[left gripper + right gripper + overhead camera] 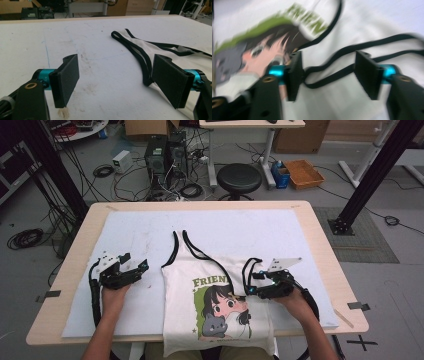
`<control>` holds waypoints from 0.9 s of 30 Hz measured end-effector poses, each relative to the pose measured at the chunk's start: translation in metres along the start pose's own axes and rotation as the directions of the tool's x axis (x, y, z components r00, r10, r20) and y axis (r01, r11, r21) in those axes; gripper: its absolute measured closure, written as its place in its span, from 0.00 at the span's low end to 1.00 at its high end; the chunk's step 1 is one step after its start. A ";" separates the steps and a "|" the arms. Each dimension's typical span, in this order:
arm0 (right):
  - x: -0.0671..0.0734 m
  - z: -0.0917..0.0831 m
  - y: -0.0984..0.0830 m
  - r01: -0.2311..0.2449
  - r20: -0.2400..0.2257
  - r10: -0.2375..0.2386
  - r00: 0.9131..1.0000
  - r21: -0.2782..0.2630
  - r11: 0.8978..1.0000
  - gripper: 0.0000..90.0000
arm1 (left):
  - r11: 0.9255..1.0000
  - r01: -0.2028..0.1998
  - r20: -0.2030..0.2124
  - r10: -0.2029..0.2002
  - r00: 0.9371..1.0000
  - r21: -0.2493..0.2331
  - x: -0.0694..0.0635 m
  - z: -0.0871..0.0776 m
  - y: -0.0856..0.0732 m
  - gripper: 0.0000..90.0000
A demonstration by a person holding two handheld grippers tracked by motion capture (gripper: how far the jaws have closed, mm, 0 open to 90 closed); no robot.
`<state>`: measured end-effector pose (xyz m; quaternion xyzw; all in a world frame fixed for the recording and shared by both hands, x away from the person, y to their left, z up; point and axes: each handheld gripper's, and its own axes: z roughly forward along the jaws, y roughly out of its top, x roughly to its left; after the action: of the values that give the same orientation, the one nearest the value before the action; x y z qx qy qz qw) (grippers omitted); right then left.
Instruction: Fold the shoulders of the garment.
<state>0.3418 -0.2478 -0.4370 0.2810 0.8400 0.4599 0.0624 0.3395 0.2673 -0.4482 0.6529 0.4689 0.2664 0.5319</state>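
Observation:
A white tank top (215, 295) with black trim and a cartoon girl print lies flat on the white mat (150, 235), its hem hanging over the near table edge. My left gripper (137, 266) rests on the mat just left of the top; in the left gripper view it (117, 80) stands open, nothing between its jaws, with the black shoulder strap (140, 53) ahead on the right. My right gripper (252, 282) sits at the top's right side. The blurred right gripper view shows it (328, 75) open, the doubled black strap (329, 66) running loosely between the jaws.
The mat covers most of the wooden table (325, 250). Behind the table stand a black stool (240, 177), computer towers (162, 155) with tangled cables, and an orange tray (303, 173). A black frame post (365, 175) rises at the right.

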 end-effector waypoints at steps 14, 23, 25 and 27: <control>-0.033 -0.039 -0.014 -0.132 0.222 0.189 0.957 -0.245 0.960 0.26 | 0.994 0.095 0.198 -0.104 0.975 0.056 -0.027 0.068 0.069 0.25; -0.034 -0.040 -0.016 -0.143 0.238 0.209 0.948 -0.267 0.953 0.24 | 0.945 0.039 0.053 -0.060 0.997 0.326 -0.036 0.134 0.075 0.25; -0.034 -0.039 -0.016 -0.145 0.238 0.210 0.948 -0.264 0.953 0.24 | 0.929 0.002 0.014 -0.008 1.000 0.370 -0.038 0.144 0.066 0.28; -0.034 -0.039 -0.016 -0.141 0.238 0.207 0.949 -0.265 0.954 0.24 | 0.922 0.008 -0.006 -0.006 1.000 0.388 -0.040 0.152 0.059 0.29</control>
<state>0.3492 -0.3010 -0.4329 0.4032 0.7329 0.5221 0.1663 0.4708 0.1646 -0.4313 0.7430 0.5159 0.1679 0.3920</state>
